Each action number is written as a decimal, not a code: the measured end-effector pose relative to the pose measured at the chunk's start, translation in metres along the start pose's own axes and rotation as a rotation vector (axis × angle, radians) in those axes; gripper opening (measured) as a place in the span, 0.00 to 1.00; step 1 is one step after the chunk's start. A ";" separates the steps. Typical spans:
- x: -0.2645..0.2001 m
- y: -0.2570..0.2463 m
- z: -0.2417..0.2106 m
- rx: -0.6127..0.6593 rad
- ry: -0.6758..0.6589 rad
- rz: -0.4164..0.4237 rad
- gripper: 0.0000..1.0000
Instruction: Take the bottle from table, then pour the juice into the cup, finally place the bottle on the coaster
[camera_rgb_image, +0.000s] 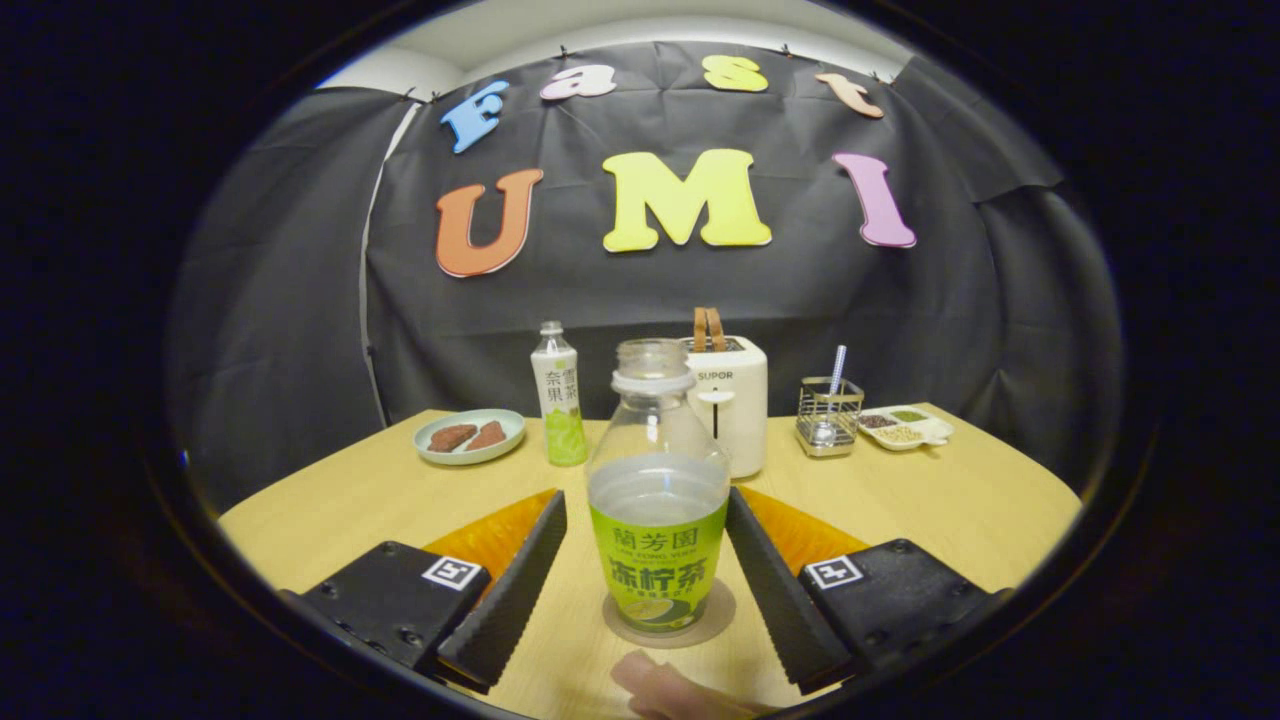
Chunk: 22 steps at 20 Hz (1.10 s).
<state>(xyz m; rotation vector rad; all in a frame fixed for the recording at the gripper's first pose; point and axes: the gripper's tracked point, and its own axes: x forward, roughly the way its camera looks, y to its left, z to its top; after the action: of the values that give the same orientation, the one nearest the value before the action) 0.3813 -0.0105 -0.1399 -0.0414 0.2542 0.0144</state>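
Gripper sat open, ribbed fingers flanking the bottle with clear gaps on both sides. Bottle was uncapped clear plastic with a green label, upright on a round coaster between the fingers. Beyond them: second capped bottle, boxy toaster, oval plate, all on the wood-grain table.

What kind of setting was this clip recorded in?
Likely a staged kitchen-table booth: a wooden table before a black cloth wall, dressed with a toaster and a plate. The open claw flanks a bottle.
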 end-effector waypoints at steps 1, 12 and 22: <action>-0.007 0.001 0.006 -0.003 -0.010 0.001 1.00; -0.137 -0.024 0.057 -0.087 -0.154 -0.140 1.00; -0.258 -0.053 0.079 -0.044 -0.178 -0.235 1.00</action>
<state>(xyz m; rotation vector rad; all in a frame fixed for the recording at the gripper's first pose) 0.1529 -0.0619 0.0031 -0.1126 0.0695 -0.2097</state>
